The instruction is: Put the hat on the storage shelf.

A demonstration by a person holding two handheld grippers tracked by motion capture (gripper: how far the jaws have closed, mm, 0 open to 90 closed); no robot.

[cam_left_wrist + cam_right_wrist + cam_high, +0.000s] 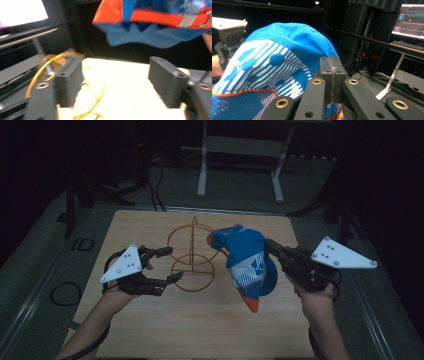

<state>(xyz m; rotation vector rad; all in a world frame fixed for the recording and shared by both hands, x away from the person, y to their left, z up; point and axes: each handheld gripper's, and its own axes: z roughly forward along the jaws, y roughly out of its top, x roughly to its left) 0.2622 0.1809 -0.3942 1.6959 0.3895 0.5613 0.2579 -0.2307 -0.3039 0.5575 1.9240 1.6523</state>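
The right hand-held gripper (270, 246), at centre right of the high view, is clenched on the edge of a blue, white and orange cap (245, 265), holding it in the air above the tabletop (200, 330). At centre left, the left hand-held gripper (170, 265) hangs released, jaws wide apart and grasping nothing, just beside a gold wire stand (192, 255) of hoops at the frame's middle. The cap hangs close by the stand's right side, not yet resting on it. Judging by this, the pickup is done; setting the cap onto the stand remains.
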